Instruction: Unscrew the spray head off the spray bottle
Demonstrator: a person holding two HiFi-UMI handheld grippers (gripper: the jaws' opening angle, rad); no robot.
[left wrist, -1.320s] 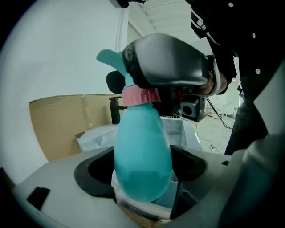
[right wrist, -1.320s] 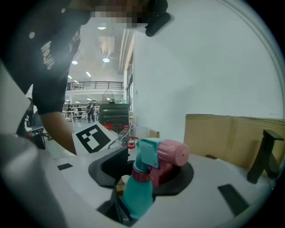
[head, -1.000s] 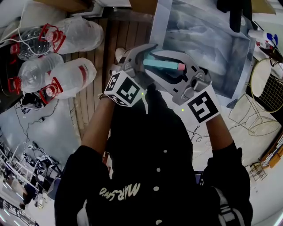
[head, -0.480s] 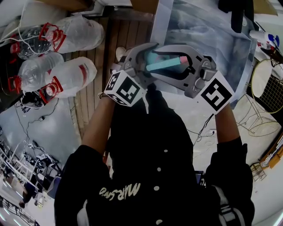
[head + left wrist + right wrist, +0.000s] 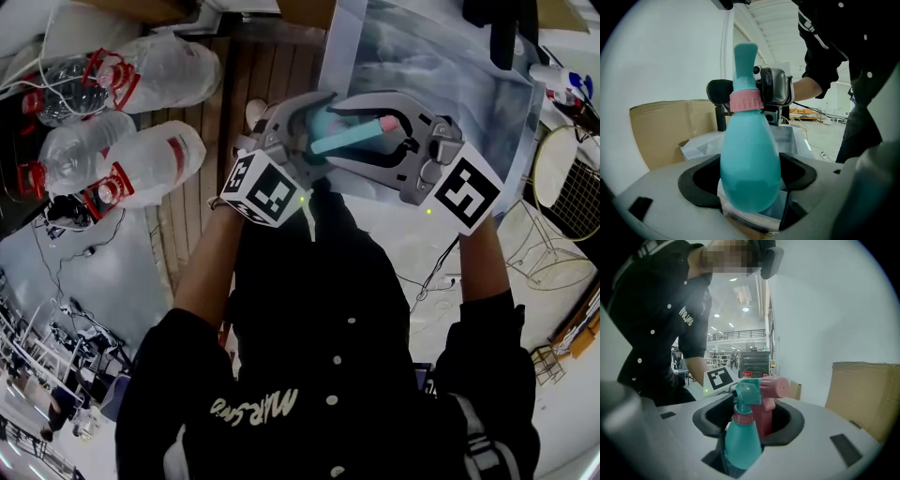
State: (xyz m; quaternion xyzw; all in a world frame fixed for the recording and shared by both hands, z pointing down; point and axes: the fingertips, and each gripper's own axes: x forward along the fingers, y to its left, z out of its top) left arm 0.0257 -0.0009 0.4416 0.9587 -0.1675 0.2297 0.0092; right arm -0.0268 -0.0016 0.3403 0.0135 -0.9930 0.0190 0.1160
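A teal spray bottle with a pink collar and pink nozzle is held in the air in front of the person. My left gripper is shut on the bottle's round body, with the spray head pointing away from it. My right gripper reaches in from the side around the neck and spray head. Its jaws are opening, and its pads stand clear of the head on both sides. Head and collar sit on the bottle; whether the thread is loose cannot be seen.
Several big water jugs with red caps lie on the wooden floor at left. A table under a plastic sheet stands ahead. Wire baskets stand at right. A cardboard box stands beyond the bottle.
My right gripper has swung to the right and its jaws have spread away from the spray head. The bottle's head end has tipped up a little. The left gripper keeps its hold.
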